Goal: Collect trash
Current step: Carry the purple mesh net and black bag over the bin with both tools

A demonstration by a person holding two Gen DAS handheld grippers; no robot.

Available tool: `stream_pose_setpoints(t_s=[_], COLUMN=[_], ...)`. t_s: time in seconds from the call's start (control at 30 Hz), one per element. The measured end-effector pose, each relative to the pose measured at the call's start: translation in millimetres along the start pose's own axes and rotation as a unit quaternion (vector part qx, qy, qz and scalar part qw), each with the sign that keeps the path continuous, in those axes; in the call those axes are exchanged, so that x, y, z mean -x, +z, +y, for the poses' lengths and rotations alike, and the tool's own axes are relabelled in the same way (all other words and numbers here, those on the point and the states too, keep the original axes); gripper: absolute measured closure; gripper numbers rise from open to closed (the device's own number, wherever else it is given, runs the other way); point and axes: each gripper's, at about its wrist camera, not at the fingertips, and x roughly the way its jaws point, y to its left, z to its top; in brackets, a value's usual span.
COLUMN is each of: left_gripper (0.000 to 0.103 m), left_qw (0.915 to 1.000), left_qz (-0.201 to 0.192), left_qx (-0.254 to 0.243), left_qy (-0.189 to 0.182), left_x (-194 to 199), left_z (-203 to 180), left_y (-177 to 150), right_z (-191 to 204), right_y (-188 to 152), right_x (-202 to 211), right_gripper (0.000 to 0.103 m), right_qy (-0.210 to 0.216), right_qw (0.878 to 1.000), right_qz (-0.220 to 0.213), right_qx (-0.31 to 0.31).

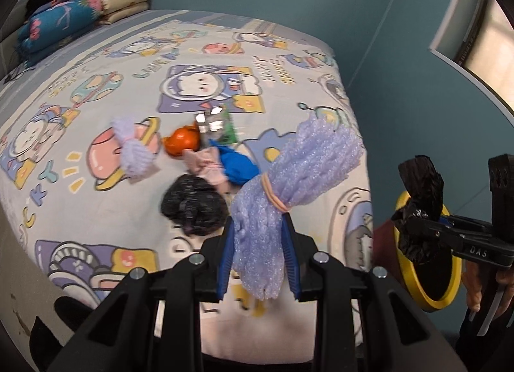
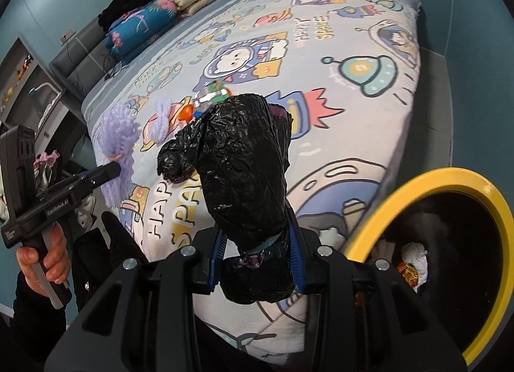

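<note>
My left gripper [image 1: 257, 222] is shut on a purple foam-net bundle [image 1: 289, 179] tied with a rubber band, held above the bed's near edge. My right gripper [image 2: 255, 227] is shut on a crumpled black plastic bag [image 2: 244, 163], beside the yellow-rimmed trash bin [image 2: 417, 192]. The left wrist view shows the right gripper [image 1: 417, 224] with that black bag [image 1: 419, 179] in front of the bin [image 1: 427, 301]. On the bed lie a second purple foam bundle [image 1: 133, 150], an orange piece [image 1: 180, 142], a shiny wrapper [image 1: 215, 124], pink [image 1: 205, 164] and blue [image 1: 237, 167] scraps, and another black bag [image 1: 192, 208].
The bed [image 1: 96, 66] wears a cartoon-print cover, with folded quilts [image 1: 64, 18] at its head. Some trash [image 2: 414, 259] lies inside the bin. A teal wall and a window [image 1: 475, 28] stand to the right. Shelves [image 2: 22, 82] are at the far left.
</note>
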Motion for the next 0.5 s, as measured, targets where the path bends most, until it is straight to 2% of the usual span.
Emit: stream_pose_setpoints(t_s=[0.5], left_gripper=[0.077], left_qw=[0.994], left_qz=[0.017], left_qx=[-0.072], left_qy=[-0.08], left_x=[-18], left_z=[-95], left_y=[3], right_z=[-52], right_y=[-7], right_x=[51], right_gripper=[0.07], right_qy=[-0.047], right_qw=[0.996], right_qz=[-0.038], right_qx=[-0.068])
